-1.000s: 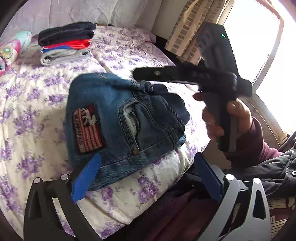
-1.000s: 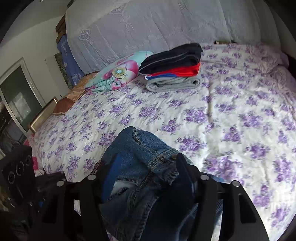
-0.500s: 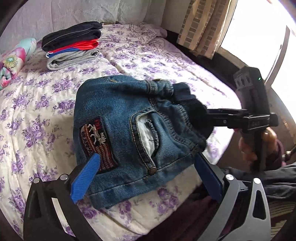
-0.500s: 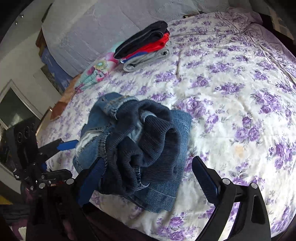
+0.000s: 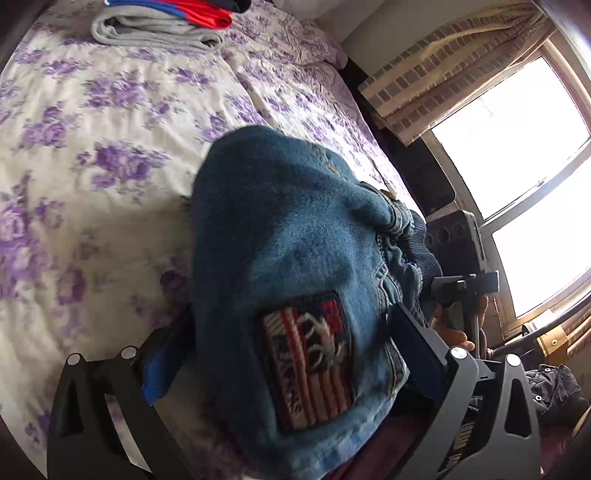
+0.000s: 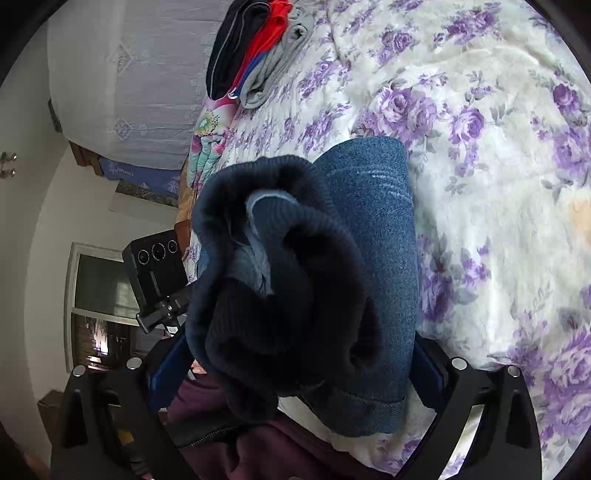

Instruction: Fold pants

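The folded blue denim pants carry a flag patch and a dark knit waistband. They are held up near the bed's edge. My left gripper has its blue-padded jaws on both sides of the bundle at the patch end. My right gripper grips the opposite end, jaws around the waistband and the denim. The right gripper also shows in the left wrist view, and the left gripper shows in the right wrist view.
A purple-flowered bedspread covers the bed. A stack of folded clothes lies at its far end, also seen in the right wrist view, next to a flowered pillow. A window with curtain is to the right.
Both grippers closed in on the folded pants from opposite ends and took hold. The bundle now fills both views and is lifted and tilted.
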Demonstrator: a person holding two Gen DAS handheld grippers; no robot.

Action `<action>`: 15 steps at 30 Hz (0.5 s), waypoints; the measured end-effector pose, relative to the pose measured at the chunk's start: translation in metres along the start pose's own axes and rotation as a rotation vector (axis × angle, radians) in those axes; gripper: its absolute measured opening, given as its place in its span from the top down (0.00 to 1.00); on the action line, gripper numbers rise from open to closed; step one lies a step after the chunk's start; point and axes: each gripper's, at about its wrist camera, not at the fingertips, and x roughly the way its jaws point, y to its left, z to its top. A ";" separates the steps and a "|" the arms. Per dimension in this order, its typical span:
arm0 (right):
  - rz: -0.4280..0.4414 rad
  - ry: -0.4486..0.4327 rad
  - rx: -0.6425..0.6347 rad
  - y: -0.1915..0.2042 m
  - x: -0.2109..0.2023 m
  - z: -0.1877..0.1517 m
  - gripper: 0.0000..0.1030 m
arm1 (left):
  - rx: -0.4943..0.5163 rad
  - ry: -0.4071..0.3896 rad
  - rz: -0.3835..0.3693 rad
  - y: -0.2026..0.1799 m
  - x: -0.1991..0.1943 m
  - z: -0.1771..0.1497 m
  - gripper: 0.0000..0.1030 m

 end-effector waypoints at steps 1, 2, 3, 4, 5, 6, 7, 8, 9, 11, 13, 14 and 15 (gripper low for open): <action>-0.005 0.017 0.014 0.002 0.004 0.004 0.03 | 0.003 0.023 0.002 -0.002 0.012 0.003 0.05; -0.015 0.028 0.017 0.005 0.008 0.005 0.03 | 0.017 0.025 0.016 -0.007 0.019 0.005 0.05; -0.021 0.030 0.003 0.009 0.011 0.004 0.03 | 0.036 0.023 0.042 -0.013 0.022 0.006 0.04; -0.037 0.030 -0.018 0.013 0.013 0.002 0.03 | 0.045 0.027 0.055 -0.017 0.023 0.007 0.04; -0.050 0.022 -0.042 0.016 0.014 -0.001 0.03 | 0.041 0.028 0.048 -0.018 0.022 0.008 0.04; -0.057 0.012 -0.064 0.019 0.014 -0.004 0.04 | 0.032 0.027 0.032 -0.017 0.020 0.007 0.05; -0.062 -0.002 -0.076 0.020 0.012 -0.007 0.07 | 0.022 0.022 0.017 -0.016 0.018 0.005 0.05; -0.069 -0.020 -0.093 0.023 0.010 -0.011 0.13 | 0.016 0.012 0.007 -0.016 0.016 0.004 0.05; -0.077 -0.041 -0.114 0.026 0.007 -0.014 0.18 | 0.014 0.000 0.009 -0.018 0.013 0.004 0.06; -0.079 -0.094 -0.168 0.036 -0.001 -0.024 0.24 | 0.030 -0.023 0.027 -0.027 0.007 0.002 0.07; -0.100 -0.133 -0.228 0.048 -0.010 -0.032 0.26 | 0.045 -0.047 0.032 -0.035 -0.001 0.001 0.07; -0.105 -0.146 -0.249 0.053 -0.012 -0.034 0.26 | 0.044 -0.059 0.023 -0.039 -0.005 0.001 0.07; -0.107 -0.153 -0.260 0.057 -0.013 -0.034 0.26 | 0.041 -0.072 0.016 -0.042 -0.009 0.001 0.07</action>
